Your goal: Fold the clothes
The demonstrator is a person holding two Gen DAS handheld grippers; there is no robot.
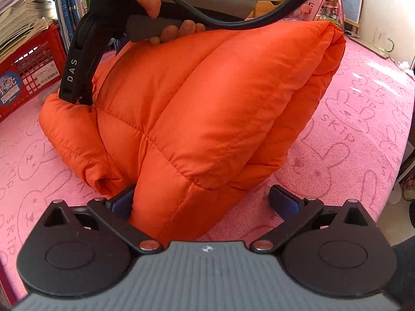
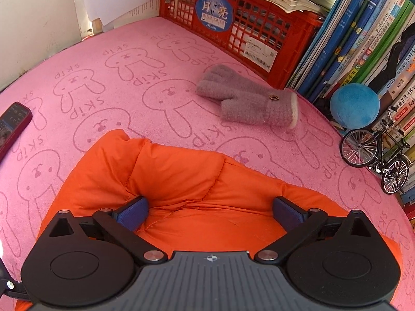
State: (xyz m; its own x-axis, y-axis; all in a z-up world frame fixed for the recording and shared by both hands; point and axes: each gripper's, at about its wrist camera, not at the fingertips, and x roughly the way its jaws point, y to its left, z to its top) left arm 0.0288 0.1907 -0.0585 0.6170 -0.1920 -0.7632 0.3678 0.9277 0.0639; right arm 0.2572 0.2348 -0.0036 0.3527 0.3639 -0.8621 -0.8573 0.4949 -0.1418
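Observation:
An orange puffer jacket (image 1: 197, 98) lies folded into a thick bundle on the pink rabbit-print towel (image 1: 350, 129). My left gripper (image 1: 203, 202) is open wide, and the jacket's near corner sits between its blue pads, touching the left pad (image 1: 123, 202). In the left wrist view a hand holds my right gripper (image 1: 75, 96), whose tips press down into the jacket's far left end. The right wrist view shows the right gripper (image 2: 210, 211) open, its pads sunk into the orange jacket (image 2: 181, 176).
A grey knitted glove (image 2: 246, 101) lies on the towel beyond the jacket. A red crate (image 2: 233, 33) of papers, a row of books (image 2: 363, 39), a blue ball (image 2: 355, 106) and a model bicycle (image 2: 376, 155) line the far edge. A dark phone (image 2: 13, 127) lies at the left.

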